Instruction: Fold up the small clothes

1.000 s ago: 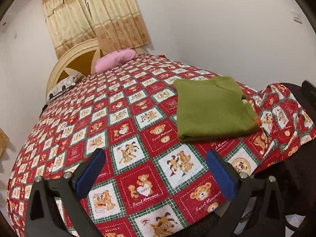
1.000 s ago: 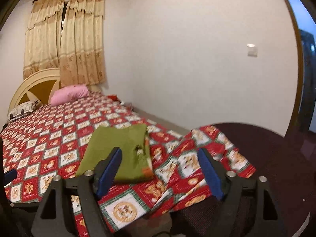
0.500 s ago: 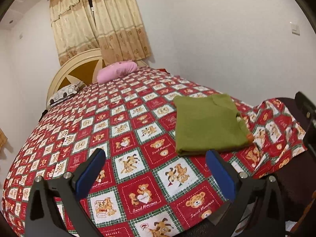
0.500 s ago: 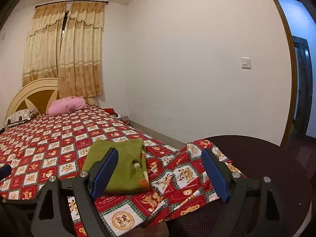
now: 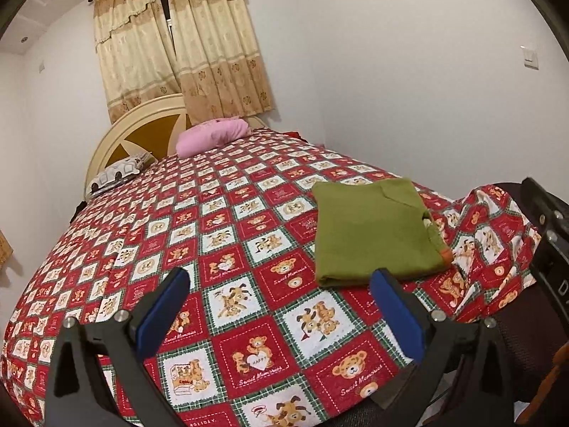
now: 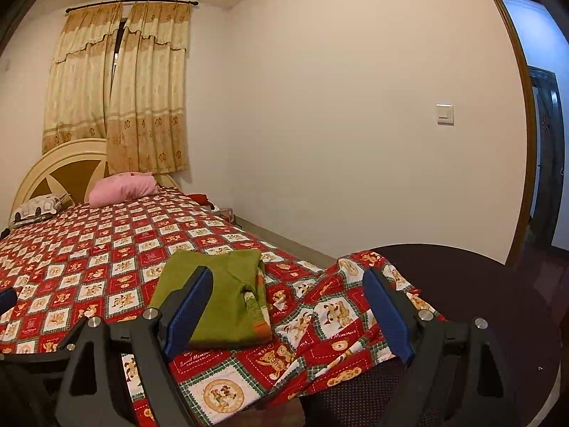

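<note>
Where bedspread [image 5: 227,249] reads "Sweet Memories", green garment [image 5: 373,235] lies folded.

folded green garment [image 5: 377,229] lying flat on the bed

olive-green knit top, folded into a neat, roughly square stack with several layers showing at its near edge; an orange-trimmed cuff peeks out at the near right corner. it rests on the red teddy-bear patchwork quilt [image 5: 227,235], near the bed's foot on the wall side, nothing touching it

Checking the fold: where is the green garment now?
The folded green garment lies flat on the teddy-bear quilt near the bed's foot-end right corner, beyond both open tools, touching neither.
</note>
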Demonstrator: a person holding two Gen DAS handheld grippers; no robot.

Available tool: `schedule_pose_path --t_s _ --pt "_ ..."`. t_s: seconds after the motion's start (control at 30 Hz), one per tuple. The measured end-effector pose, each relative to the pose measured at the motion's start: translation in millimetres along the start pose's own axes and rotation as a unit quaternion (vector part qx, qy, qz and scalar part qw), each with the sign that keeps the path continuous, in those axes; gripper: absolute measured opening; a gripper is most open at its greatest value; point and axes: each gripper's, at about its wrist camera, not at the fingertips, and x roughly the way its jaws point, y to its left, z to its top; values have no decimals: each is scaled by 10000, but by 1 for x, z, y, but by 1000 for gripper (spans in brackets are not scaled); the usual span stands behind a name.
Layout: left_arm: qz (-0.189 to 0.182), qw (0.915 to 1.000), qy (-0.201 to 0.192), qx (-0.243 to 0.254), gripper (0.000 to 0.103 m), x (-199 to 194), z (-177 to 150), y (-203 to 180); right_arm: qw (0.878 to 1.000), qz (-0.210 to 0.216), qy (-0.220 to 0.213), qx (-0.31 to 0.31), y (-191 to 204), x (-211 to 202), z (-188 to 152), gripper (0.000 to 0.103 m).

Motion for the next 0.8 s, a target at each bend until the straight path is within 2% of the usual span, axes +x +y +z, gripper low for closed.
schedule_pose_path --t_s 0.8 --pt "-63 9999 -60 -55 103 -1 -2 4 10000 -10 40 -14 1 3 -3 87"
